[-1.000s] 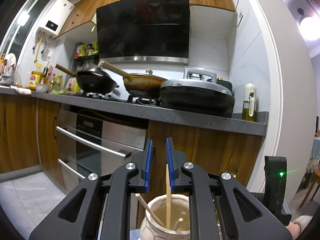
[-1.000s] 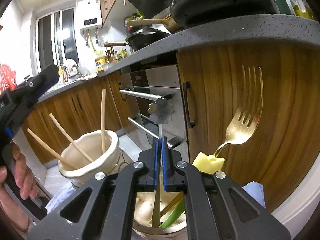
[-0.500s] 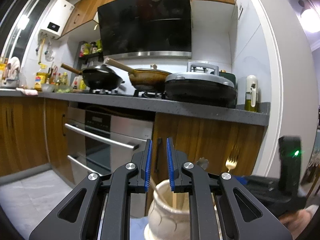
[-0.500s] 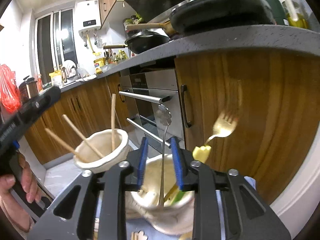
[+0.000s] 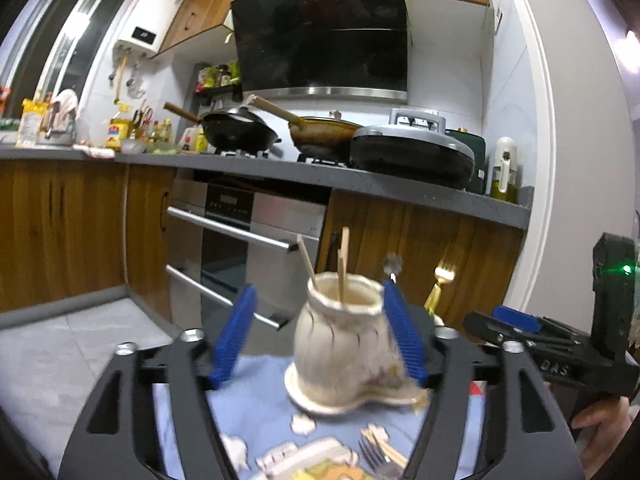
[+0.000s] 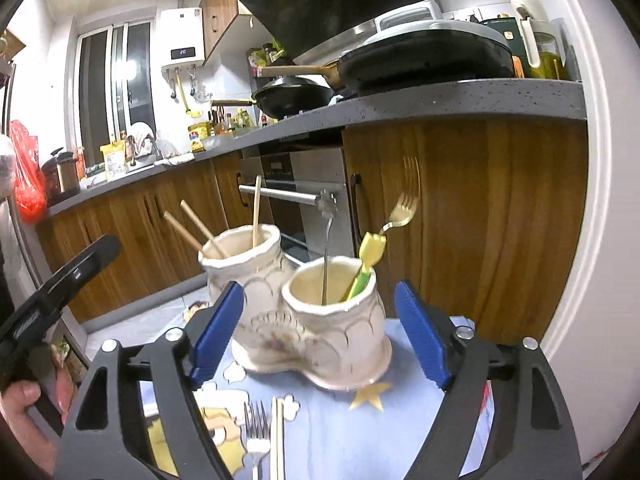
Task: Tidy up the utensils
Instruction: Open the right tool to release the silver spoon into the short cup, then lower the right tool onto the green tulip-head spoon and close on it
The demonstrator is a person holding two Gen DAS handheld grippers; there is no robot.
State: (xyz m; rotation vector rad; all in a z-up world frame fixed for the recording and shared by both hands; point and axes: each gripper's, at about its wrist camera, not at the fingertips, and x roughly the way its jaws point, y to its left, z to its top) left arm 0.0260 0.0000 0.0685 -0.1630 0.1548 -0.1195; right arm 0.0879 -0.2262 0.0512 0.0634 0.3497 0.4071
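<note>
A cream ceramic double holder (image 6: 316, 320) stands on a blue patterned cloth (image 6: 344, 432). Its left pot (image 6: 240, 248) holds several wooden chopsticks (image 6: 256, 210). Its right pot (image 6: 332, 288) holds a silver flower-topped spoon (image 6: 327, 232) and a gold fork with a yellow-green handle (image 6: 376, 240). My right gripper (image 6: 318, 332) is open and empty, its jaws wide on either side of the holder. My left gripper (image 5: 316, 336) is open and empty before the chopstick pot (image 5: 340, 344). A silver fork (image 6: 256, 436) and chopsticks (image 6: 278, 436) lie on the cloth, also seen in the left wrist view (image 5: 380, 450).
Wooden cabinets (image 6: 460, 220) and an oven with steel handles (image 5: 240, 236) stand behind the table. Woks and a covered pan (image 5: 412, 152) sit on the grey counter (image 6: 460, 100). The other gripper's body shows at the right (image 5: 568, 344) and at the left (image 6: 52, 284).
Both grippers have opened wide and pulled back from the holder. My right gripper let go of the silver spoon, which now stands in the right pot.
</note>
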